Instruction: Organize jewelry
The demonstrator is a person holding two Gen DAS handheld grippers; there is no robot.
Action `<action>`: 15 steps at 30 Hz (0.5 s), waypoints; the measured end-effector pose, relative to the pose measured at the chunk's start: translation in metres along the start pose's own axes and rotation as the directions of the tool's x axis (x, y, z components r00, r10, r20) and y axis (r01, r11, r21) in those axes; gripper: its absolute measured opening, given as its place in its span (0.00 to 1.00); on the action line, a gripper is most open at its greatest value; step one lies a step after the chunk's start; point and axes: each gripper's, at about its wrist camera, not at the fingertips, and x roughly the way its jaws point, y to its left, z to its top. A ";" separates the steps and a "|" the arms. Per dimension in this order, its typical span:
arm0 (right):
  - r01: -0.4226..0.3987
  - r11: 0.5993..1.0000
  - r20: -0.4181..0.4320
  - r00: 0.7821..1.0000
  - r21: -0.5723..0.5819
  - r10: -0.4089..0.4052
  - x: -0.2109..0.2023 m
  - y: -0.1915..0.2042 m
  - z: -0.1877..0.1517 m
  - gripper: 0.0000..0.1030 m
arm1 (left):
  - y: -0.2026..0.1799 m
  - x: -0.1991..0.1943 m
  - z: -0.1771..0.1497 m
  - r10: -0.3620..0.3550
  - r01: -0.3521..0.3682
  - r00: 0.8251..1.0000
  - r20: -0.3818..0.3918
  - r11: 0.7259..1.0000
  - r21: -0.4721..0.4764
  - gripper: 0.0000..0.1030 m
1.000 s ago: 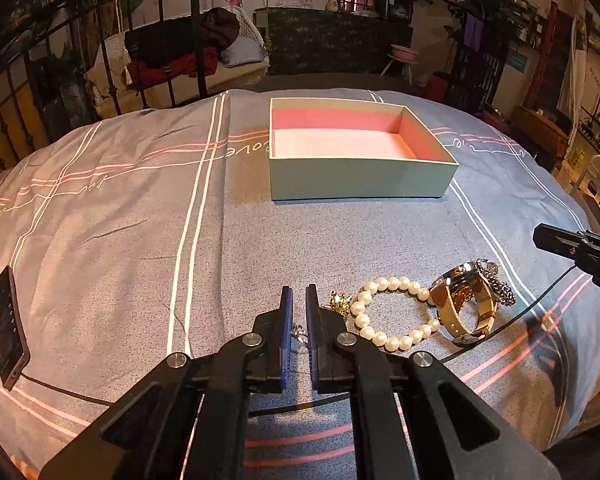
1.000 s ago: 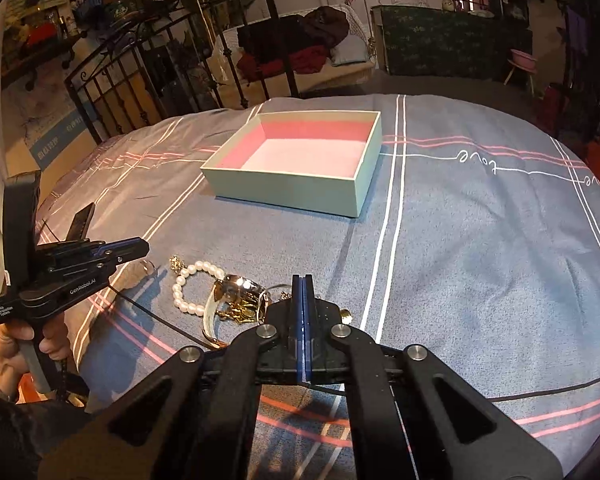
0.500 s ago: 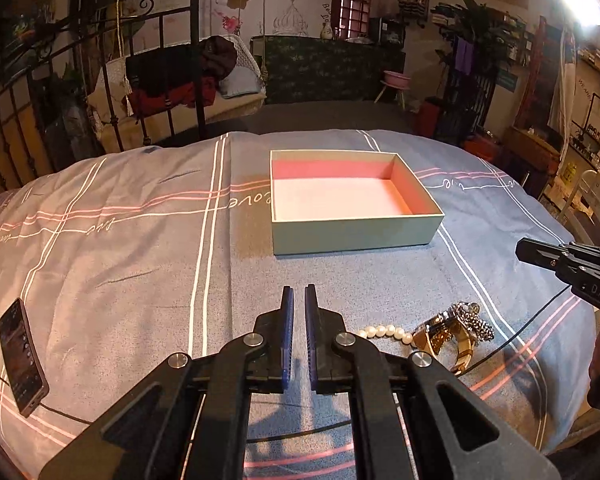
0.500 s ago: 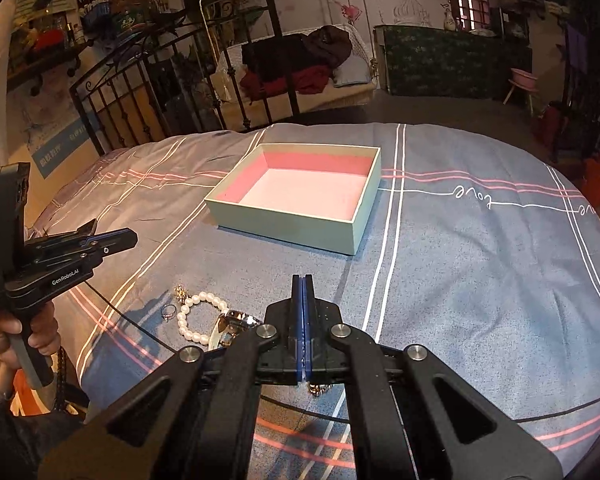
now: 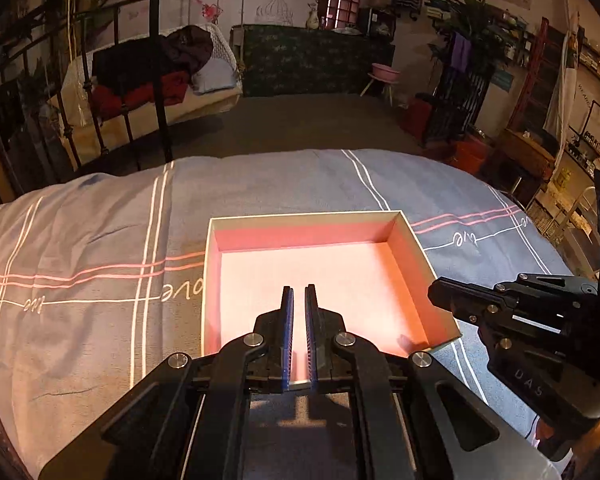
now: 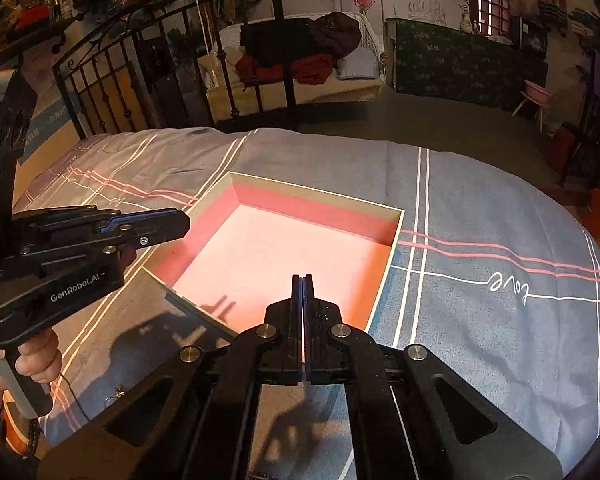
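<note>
Hovering over the near edge of the open box point(image 5: 416, 240), the left tool point(image 5: 298, 300) points down into its pink interior with its two blue-lined fingers drawn almost together; only a narrow slit shows between them, and whether anything small is pinched there cannot be told from this view. The box, pale on the outside and pink within, sits directly ahead of and below that tool on the grey-blue bed cover point(image 5: 80, 312), and its floor looks bare. Off to the right of the left tool, the right tool point(image 5: 452, 294) reaches in from the side, its tip just above the box's right-hand wall. In the right wrist view, the right tool point(image 6: 302, 292) is clenched fully, the fingers pressed flat against each other with no gap, and nothing can be seen held between them; it too hangs over the box point(image 6: 394, 236), near the front wall. To its left, the left tool point(image 6: 180, 224) juts in above the box's left corner, carried by a hand point(image 6: 36, 360) wrapped around its grip. No jewelry shows clearly in either view; a small dark speck on the cover low at the left of the right tool is too unclear to name.
</note>
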 end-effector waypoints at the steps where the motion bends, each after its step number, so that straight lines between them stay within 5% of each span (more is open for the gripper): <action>1: 0.008 1.000 -0.010 1.000 -0.003 -0.008 0.007 0.000 0.002 0.01 | 0.001 0.007 0.001 -0.004 0.004 1.000 -0.014 1.000 -0.007 0.06; 6: 0.030 0.999 -0.051 0.998 -0.016 -0.031 0.023 0.001 0.002 0.03 | 0.006 0.016 0.000 0.020 -0.021 0.999 -0.046 1.000 -0.023 0.11; 7: 0.039 0.999 -0.060 0.997 -0.010 -0.040 0.022 0.001 0.001 0.15 | 0.009 0.011 0.000 0.033 -0.034 0.999 -0.039 0.999 -0.034 0.38; 8: 0.053 0.999 -0.046 0.998 -0.002 -0.053 0.017 0.000 0.000 0.29 | 0.013 0.002 0.001 0.053 -0.054 0.999 -0.011 0.997 -0.052 0.77; 9: 0.070 0.998 -0.021 0.997 0.007 -0.070 0.010 -0.001 -0.002 0.71 | 0.017 -0.010 -0.001 0.077 -0.074 0.996 0.036 0.994 -0.076 0.90; 10: 0.094 0.995 0.012 0.995 0.010 -0.094 0.000 -0.002 -0.004 0.94 | 0.021 -0.024 -0.003 0.082 -0.075 0.993 0.080 0.993 -0.093 0.94; 15: 0.107 0.994 0.104 0.989 0.022 -0.108 -0.052 -0.005 -0.022 0.94 | 0.028 -0.071 -0.031 0.038 -0.030 0.992 0.117 0.997 -0.067 0.94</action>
